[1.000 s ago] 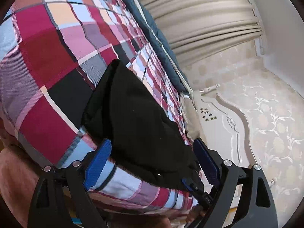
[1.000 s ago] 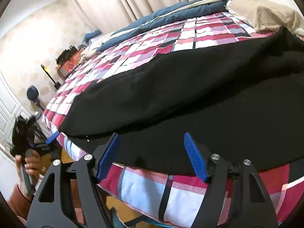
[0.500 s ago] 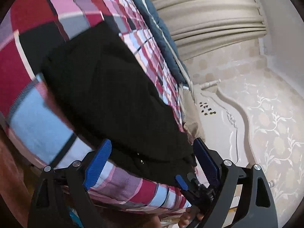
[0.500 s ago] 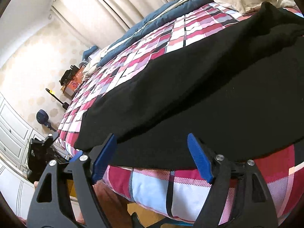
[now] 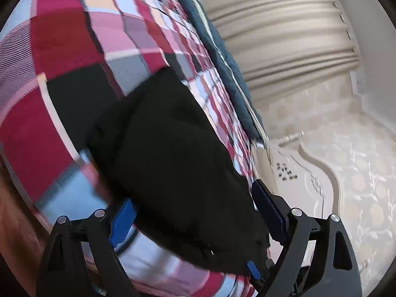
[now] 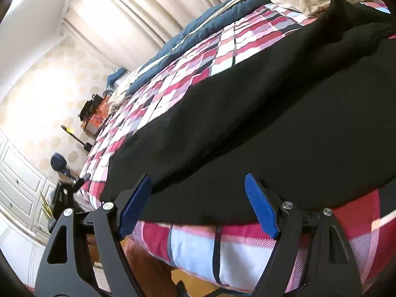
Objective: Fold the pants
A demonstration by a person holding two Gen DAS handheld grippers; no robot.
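Pants [image 6: 272,128] lie spread on the checked bedspread [image 6: 198,242], their near edge between both wide-spread claws [image 5: 195,212] [image 6: 198,198].

Matt black cloth pants [image 6: 284,128] lie on a woven plaid bedcover [image 6: 198,245]; gripper pads [image 6: 259,210] are ribbed blue plastic.

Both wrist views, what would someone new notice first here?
The black pants stand out most, spread dark across the red, pink and blue checked bedspread along the bed's near edge. Next come the blue-padded tools: the left tool and the right tool, both open at the pants' edge.
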